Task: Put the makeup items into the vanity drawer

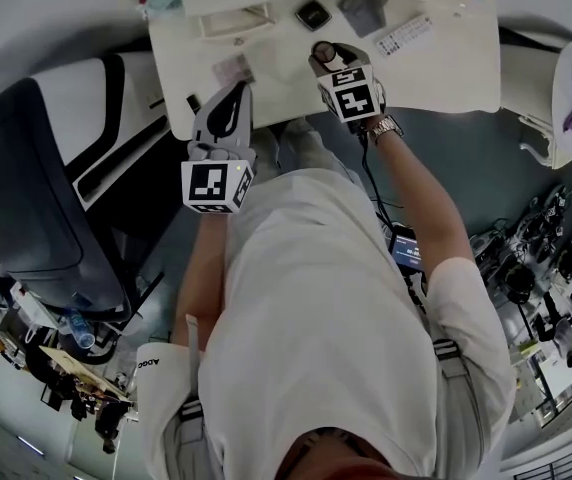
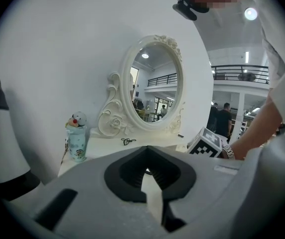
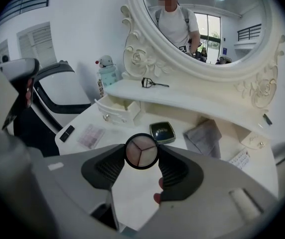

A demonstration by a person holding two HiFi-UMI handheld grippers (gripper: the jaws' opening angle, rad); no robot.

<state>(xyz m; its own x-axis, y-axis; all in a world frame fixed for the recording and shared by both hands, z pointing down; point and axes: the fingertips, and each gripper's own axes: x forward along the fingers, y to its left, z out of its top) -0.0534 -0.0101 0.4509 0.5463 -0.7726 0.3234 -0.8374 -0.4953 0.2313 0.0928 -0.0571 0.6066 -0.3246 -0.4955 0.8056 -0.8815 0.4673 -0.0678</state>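
Head view: a round black-rimmed compact (image 1: 323, 51) is held over the white counter (image 1: 446, 58) by the right hand-held gripper (image 1: 328, 60). Left gripper view: the left hand-held gripper (image 2: 150, 172) is closed, empty. Right gripper view: the compact is clamped at the jaw tips.

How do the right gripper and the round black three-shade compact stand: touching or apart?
Touching. The right gripper view shows the right gripper clamped on the round black compact, pressing both its sides.
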